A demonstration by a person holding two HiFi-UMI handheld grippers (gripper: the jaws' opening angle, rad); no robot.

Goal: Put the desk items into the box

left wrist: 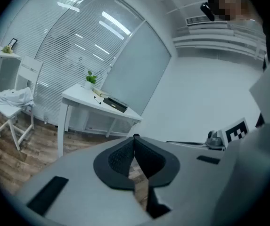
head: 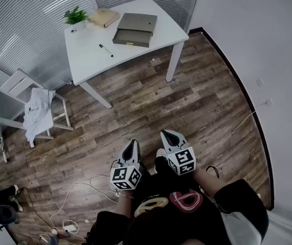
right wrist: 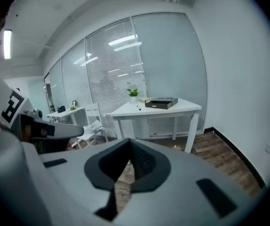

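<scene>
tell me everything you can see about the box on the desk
The box is flat, rectangular and grey-brown, matte like card or board. Its rear part shows a lighter flat panel and its front part is darker and recessed, so it looks open, though that is not certain. A small brass-coloured fitting sits on the front edge. It lies flat on the white desk, toward its far right, beside a tan book and apart from the pen.

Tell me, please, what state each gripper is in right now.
Left gripper: jaws shut, empty.
Right gripper: jaws shut, empty.
</scene>
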